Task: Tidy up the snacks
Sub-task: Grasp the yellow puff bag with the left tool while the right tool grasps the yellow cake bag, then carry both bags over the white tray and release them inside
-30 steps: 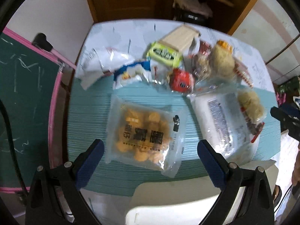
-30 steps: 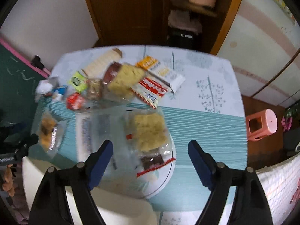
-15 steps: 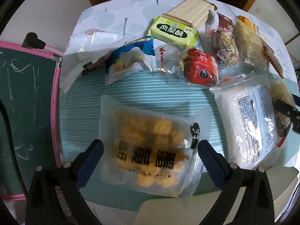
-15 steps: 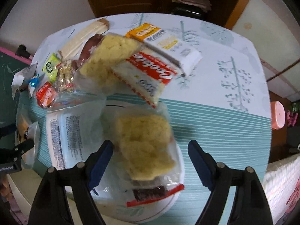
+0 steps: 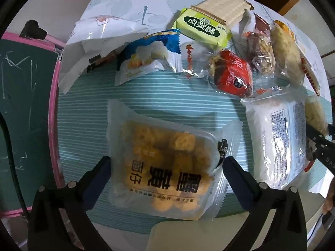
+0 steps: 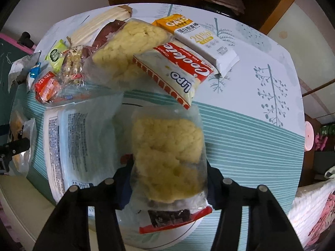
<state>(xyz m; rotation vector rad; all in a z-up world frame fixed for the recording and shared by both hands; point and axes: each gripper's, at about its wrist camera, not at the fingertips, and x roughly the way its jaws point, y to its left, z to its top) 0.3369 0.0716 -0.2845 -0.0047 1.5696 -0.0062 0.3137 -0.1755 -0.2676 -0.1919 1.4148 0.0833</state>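
Note:
My left gripper point(image 5: 166, 172) is open, its blue-padded fingers on either side of a clear pack of golden fried snacks point(image 5: 165, 167) lying on the striped tablecloth. My right gripper point(image 6: 168, 176) has its fingers closed against the sides of a clear bag of yellow rice crackers point(image 6: 167, 150) that lies over a white plate point(image 6: 188, 230). A white frosted pack point(image 6: 69, 140) lies left of it; it also shows in the left wrist view point(image 5: 276, 138).
Several snacks crowd the back: green pastry pack point(image 5: 202, 28), wafer box point(image 5: 224, 5), blue pack point(image 5: 150, 52), red pack point(image 5: 234, 76), Lipo cookies point(image 6: 173, 71), oat bar point(image 6: 201, 39), second cracker bag point(image 6: 125, 50). A chalkboard point(image 5: 23, 104) stands left. A pink stool point(image 6: 308, 136) stands right.
Both grippers have moved down and forward onto the table. The left now straddles the fried snack pack; the right's fingers have closed in on the cracker bag.

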